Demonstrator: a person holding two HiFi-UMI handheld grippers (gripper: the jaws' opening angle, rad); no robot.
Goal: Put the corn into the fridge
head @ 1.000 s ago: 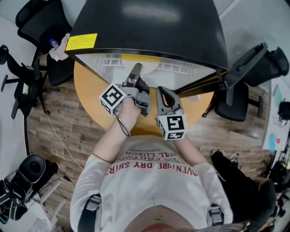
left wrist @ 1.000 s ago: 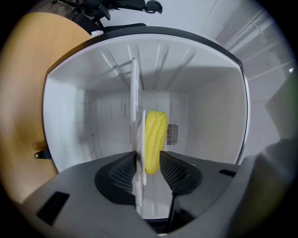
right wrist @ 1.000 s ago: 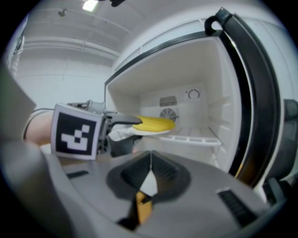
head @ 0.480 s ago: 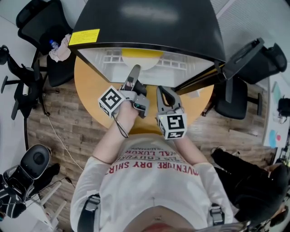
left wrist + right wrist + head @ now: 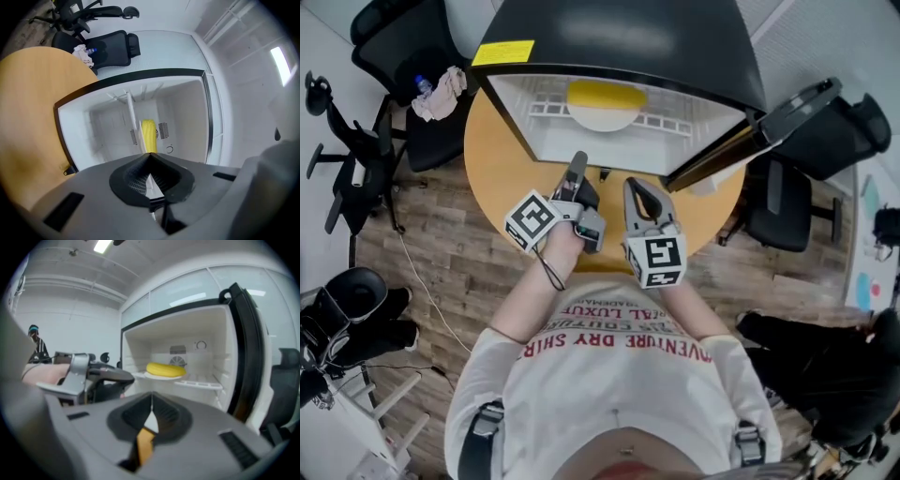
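Note:
The yellow corn [image 5: 605,94] lies on a white plate [image 5: 602,120] on the shelf inside the open mini fridge [image 5: 619,37]. It also shows deep in the fridge in the left gripper view, the corn [image 5: 149,133], and in the right gripper view, the corn [image 5: 165,370]. My left gripper [image 5: 578,161] is shut and empty, just outside the fridge opening and pointing at it. Beside it my right gripper [image 5: 635,185] is shut with nothing between its tips. Both sets of jaws meet tip to tip: left gripper [image 5: 150,153], right gripper [image 5: 151,401].
The fridge stands on a round wooden table [image 5: 492,169]. Its black door [image 5: 750,131] hangs open to the right. Black office chairs [image 5: 403,56] ring the table; one at the left back holds a bottle and a cloth [image 5: 441,94]. A cable runs over the wood floor.
My left gripper has drawn back from the fridge opening toward the person. The right gripper has shifted back slightly. The corn stays on its plate inside.

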